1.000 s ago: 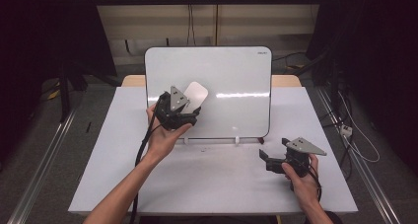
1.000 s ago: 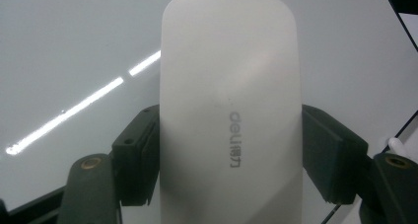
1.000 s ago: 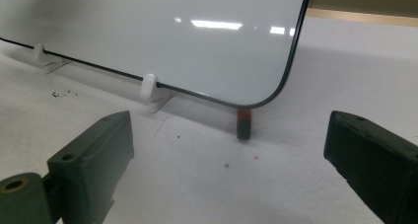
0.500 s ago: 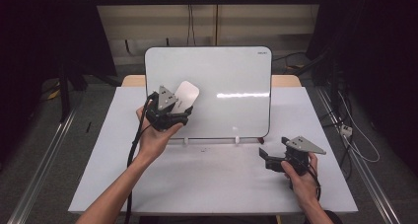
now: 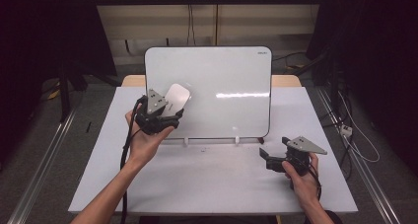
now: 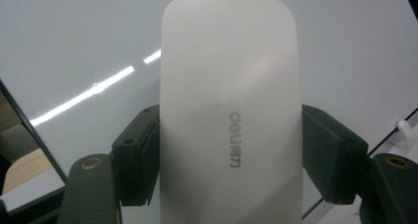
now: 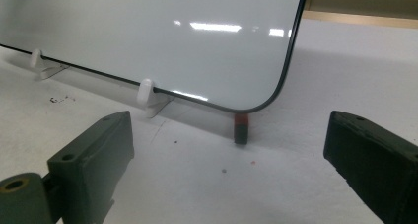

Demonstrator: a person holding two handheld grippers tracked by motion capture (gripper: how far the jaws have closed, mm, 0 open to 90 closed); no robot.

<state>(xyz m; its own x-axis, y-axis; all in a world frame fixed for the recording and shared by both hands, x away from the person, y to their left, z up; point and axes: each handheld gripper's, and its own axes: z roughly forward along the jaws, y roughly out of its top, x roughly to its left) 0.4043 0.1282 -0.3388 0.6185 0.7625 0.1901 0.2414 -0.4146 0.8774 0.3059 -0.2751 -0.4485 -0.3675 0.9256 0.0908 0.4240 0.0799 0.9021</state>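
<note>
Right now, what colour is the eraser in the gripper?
White eraser, clearest in the left gripper view.

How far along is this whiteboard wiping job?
Already done: the left gripper has the white eraser clamped between its fingers, and the whiteboard shows no marks, just glare. In hand: the eraser is held against the board's left part. Left: probably only setting the eraser down. The right gripper rests open on the table.

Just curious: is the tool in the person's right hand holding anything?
No: the right tool has its jaws wide apart with bare table between them.
</note>
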